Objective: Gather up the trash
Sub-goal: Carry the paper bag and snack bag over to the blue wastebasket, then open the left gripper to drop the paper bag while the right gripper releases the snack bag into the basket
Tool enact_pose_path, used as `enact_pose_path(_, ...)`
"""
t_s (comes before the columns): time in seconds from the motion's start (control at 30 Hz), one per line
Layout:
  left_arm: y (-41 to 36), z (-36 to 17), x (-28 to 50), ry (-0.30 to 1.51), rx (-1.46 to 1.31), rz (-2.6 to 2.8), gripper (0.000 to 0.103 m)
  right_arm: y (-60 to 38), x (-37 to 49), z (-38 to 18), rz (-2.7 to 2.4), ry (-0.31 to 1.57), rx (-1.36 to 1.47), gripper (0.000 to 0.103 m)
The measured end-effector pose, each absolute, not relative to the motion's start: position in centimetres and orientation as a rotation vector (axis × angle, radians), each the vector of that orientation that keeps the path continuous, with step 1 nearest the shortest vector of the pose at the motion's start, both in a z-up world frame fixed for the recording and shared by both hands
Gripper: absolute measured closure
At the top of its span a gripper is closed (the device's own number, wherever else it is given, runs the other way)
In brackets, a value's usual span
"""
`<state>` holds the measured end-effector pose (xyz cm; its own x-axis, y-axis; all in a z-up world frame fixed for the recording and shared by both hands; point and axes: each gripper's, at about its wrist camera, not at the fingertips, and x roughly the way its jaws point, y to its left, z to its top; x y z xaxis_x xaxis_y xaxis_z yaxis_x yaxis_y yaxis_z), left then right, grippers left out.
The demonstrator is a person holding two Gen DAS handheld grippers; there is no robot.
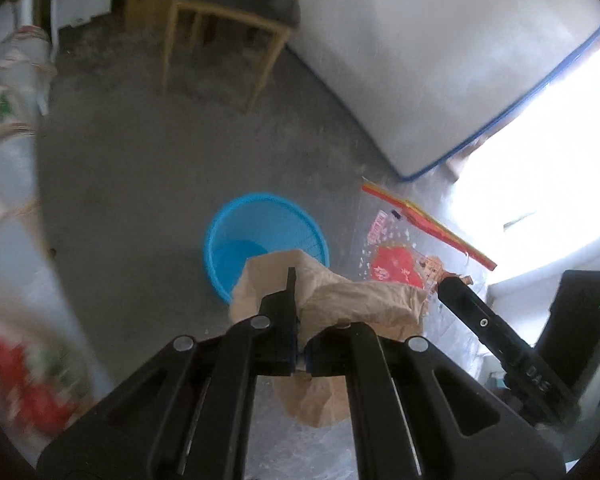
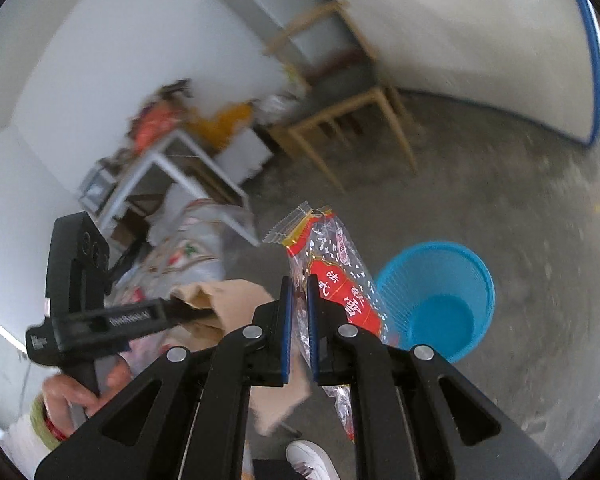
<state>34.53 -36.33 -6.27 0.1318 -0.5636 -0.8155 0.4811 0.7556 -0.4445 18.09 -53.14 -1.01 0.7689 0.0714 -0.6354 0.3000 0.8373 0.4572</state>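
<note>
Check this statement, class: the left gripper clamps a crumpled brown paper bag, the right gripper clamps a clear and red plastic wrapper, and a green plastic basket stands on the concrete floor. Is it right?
Not quite: the plastic basket is blue, as both wrist views show. The rest stands: the left gripper clamps the crumpled brown paper bag, the right gripper the clear and red plastic wrapper.

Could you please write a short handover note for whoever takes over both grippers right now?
Left gripper: shut on the crumpled brown paper.
Right gripper: shut on the clear red-printed plastic bag.
Blue basket: on the concrete floor just ahead of both grippers, and it looks empty.
Done: both pieces picked up.
Left: bring each over the basket and release.
</note>
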Motion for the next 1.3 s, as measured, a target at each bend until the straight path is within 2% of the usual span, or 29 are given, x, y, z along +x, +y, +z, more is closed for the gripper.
enact_pose_path(0.17,-41.7,-10.1,36.9,1.275,-0.063,-0.76,0.102,-58.6,21.6,-5.3,-0.202,0.703,0.717,0.095)
enact_pose_path(0.2,-42.4,-10.9,37.3,1.277,-0.055,-0.747,0.097,-59.9,22.6,-6.4,-0.212,0.714,0.75,0.094)
enact_pose_path(0.27,-43.2,-11.9,37.9,1.287,-0.036,-0.717,0.07,-62.2,24.0,-9.1,-0.241,0.753,0.807,0.091)
enact_pose_path(0.3,-43.8,-12.3,37.9,1.295,-0.018,-0.682,0.049,-62.8,24.7,-10.4,-0.251,0.778,0.833,0.087)
enact_pose_path(0.33,-43.3,-12.6,38.1,1.298,-0.008,-0.635,0.044,-63.4,25.5,-11.8,-0.257,0.81,0.856,0.073)
enact_pose_path(0.37,-42.9,-12.9,38.1,1.3,-0.013,-0.61,0.044,-64.1,25.9,-13.5,-0.292,0.853,0.871,0.058)
enact_pose_path(0.43,-42.2,-13.0,38.1,1.327,-0.035,-0.601,0.038,-64.8,26.0,-15.3,-0.35,0.884,0.874,0.058)
enact_pose_path(0.6,-40.4,-11.5,38.5,1.282,-0.048,-0.632,0.034,-64.4,24.8,-16.7,-0.359,0.876,0.9,0.057)
enact_pose_path(0.9,-41.3,-9.6,37.0,1.276,-0.134,-0.713,0.033,-64.2,21.9,-12.9,-0.36,0.793,0.884,0.056)
enact_pose_path(1.07,-41.5,-9.1,35.9,1.282,-0.178,-0.748,0.029,-64.3,20.5,-11.6,-0.367,0.782,0.839,0.055)
enact_pose_path(1.3,-36.2,-2.8,33.7,1.191,-0.122,-0.811,0.029,-60.2,21.3,-12.4,-0.278,0.931,0.591,0.054)
